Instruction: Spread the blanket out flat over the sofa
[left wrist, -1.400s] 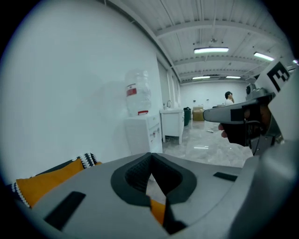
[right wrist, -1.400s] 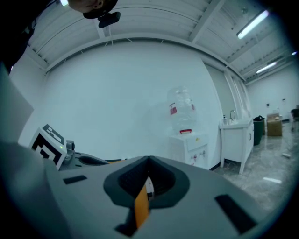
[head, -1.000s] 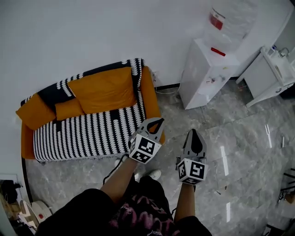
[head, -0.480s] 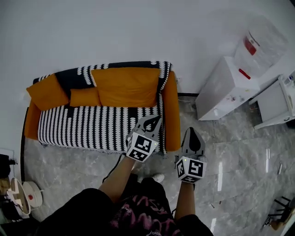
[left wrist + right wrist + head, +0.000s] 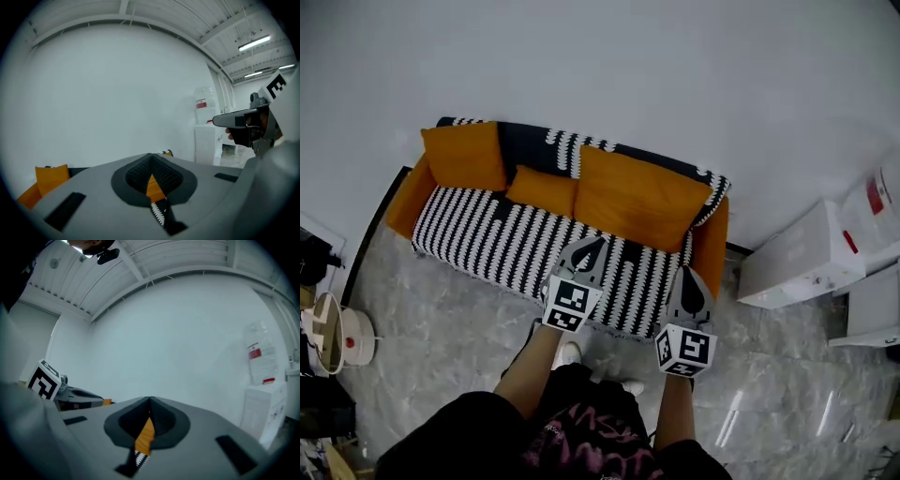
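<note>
A black-and-white striped blanket (image 5: 516, 248) lies spread over the seat and back of an orange sofa (image 5: 711, 251) against the white wall. Three orange cushions (image 5: 637, 197) rest on top of it. My left gripper (image 5: 593, 242) hangs in the air in front of the sofa's front edge, shut with nothing in it. Beside it, my right gripper (image 5: 692, 273) is also shut and empty. In the left gripper view the closed tips (image 5: 150, 157) point at the wall above the sofa. The right gripper view shows its closed tips (image 5: 150, 401) the same way.
A white water dispenser (image 5: 811, 258) with a bottle (image 5: 881, 202) stands right of the sofa. A round white device (image 5: 342, 333) sits on the marble floor (image 5: 441, 337) at the left. The person's legs and shoes are below the grippers.
The view has swung left, so the sofa has shifted from the left to the middle. Both shut grippers now hang before its right half instead of over the floor beside it.
</note>
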Motion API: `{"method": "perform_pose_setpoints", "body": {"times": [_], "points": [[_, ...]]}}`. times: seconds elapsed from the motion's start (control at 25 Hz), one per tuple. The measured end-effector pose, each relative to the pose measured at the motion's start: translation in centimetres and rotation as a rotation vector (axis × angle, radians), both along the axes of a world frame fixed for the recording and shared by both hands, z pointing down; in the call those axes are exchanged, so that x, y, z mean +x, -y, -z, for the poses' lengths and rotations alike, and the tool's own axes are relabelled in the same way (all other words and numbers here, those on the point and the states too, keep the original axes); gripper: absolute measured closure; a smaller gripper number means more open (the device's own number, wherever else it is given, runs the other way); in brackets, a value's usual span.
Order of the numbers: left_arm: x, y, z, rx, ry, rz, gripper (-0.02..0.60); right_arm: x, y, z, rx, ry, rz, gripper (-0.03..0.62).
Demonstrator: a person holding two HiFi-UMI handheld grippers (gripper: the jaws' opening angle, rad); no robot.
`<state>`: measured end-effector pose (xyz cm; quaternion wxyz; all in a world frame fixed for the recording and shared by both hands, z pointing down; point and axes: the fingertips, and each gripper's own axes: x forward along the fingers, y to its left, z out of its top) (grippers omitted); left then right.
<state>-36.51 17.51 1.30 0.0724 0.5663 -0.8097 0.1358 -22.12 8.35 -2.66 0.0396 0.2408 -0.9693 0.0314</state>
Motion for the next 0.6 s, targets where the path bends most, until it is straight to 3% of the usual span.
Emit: {"method": "perform_pose_setpoints", "body": {"times": [0.28,0.6], "points": [[-5.8,-7.2,1.2,0.044,-0.018,0.122,0.571,-6.0,-4.8,1.3,0.031,-0.006,0.078,0.574],[-6.4,-7.5,1.4,0.058,-0.017,0.106,0.571,-6.9,-5.6,1.4,0.040,-0.011,0.067,0.574]]}}
